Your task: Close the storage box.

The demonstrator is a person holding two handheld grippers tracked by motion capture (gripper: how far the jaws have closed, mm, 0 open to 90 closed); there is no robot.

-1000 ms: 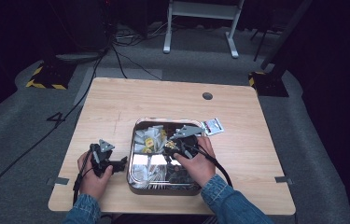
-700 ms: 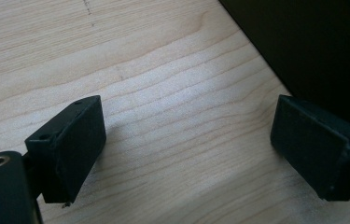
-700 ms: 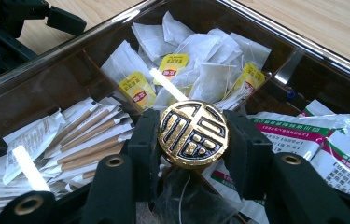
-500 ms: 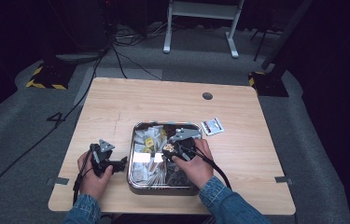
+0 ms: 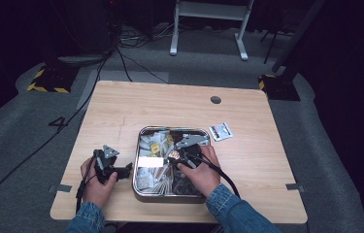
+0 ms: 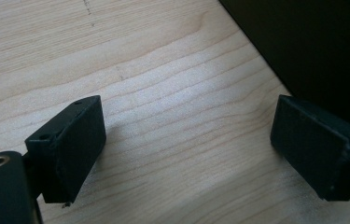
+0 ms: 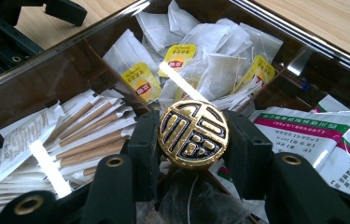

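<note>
A shallow metal tray sits near the table's front edge. It holds yellow-tagged tea bags, paper sugar sticks and printed sachets. A round gold knob with a black pattern stands over the tray's middle. It seems to belong to a clear lid that throws bright reflections. My right gripper is shut on this knob, one jaw on each side. My left gripper rests on the wood just left of the tray. Its jaws stand wide open over bare table.
A small printed packet lies on the table to the right of the tray's far corner. A round cable hole is near the far edge. Cables trail from both grippers toward the person. The dark tray wall stands close beside the left gripper.
The right gripper has shifted slightly left over the tray, still on the knob. The left hand has stayed where it was.
</note>
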